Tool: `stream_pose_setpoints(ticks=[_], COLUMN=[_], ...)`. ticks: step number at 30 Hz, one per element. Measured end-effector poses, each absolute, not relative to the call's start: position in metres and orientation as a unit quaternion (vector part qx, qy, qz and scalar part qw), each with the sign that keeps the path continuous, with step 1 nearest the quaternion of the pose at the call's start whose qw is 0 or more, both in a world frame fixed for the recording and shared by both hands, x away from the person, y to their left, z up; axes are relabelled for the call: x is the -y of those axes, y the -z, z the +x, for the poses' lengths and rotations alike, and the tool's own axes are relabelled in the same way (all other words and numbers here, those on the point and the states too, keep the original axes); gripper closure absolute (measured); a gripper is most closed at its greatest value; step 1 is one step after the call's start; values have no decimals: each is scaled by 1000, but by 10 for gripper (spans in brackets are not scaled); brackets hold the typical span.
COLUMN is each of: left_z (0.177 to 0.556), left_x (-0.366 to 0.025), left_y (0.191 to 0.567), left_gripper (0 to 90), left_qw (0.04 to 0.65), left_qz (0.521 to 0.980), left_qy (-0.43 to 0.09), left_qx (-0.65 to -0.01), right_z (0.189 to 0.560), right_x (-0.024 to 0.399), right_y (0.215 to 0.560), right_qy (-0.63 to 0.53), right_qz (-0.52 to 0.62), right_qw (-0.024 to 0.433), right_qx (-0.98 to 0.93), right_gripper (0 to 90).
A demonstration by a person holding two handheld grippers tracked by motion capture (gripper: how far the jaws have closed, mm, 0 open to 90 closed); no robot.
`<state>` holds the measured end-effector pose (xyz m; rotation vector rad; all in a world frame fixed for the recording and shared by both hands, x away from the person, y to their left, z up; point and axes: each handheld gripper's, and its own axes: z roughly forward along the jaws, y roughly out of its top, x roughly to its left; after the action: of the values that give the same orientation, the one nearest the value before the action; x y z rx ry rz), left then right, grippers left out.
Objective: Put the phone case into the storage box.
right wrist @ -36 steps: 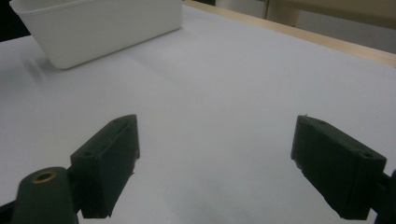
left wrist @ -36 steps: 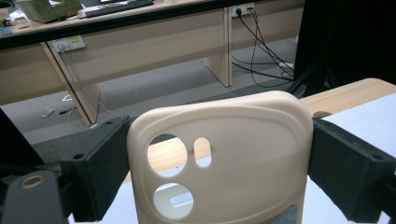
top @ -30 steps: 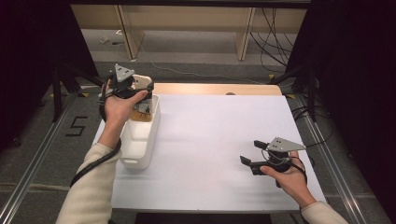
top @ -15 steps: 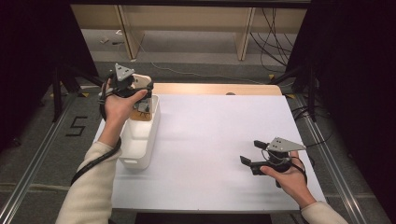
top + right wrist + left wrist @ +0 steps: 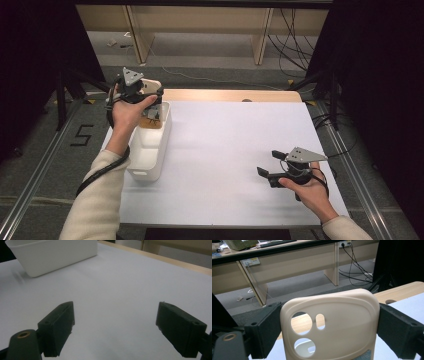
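Observation:
A beige phone case (image 5: 329,322) with round camera cut-outs stands upright between the jaws of my left gripper (image 5: 329,327), which are shut on its two long edges. In the high view the left gripper (image 5: 145,90) holds the phone case (image 5: 151,85) above the far end of a white bin (image 5: 150,165) at the table's left. My right gripper (image 5: 267,165) rests low over the white table (image 5: 225,145) at the right front, jaws wide open with nothing between them. From the right gripper (image 5: 115,330) the white bin (image 5: 55,255) lies far off at the upper left.
Something brown and dark lies in the bin's far end (image 5: 151,119), partly hidden by the left hand. A wooden strip (image 5: 235,96) borders the table's far edge. Desks and cables (image 5: 295,35) stand on the floor beyond. Metal rails run along both sides.

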<state>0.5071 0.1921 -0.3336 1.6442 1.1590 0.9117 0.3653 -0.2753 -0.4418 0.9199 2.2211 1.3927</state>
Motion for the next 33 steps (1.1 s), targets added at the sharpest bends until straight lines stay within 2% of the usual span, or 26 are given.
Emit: stream_pose_setpoints(ticks=[33], left_z=[519], left_x=[-196], left_y=[338], left_gripper=[109], left_qw=[447], left_qz=[662], left_qy=[-368], left_qx=[-476], right_z=[365], right_x=[275], right_y=[442], right_qy=[-493], right_qz=[325], right_qw=[179], right_qx=[-787], right_gripper=[161])
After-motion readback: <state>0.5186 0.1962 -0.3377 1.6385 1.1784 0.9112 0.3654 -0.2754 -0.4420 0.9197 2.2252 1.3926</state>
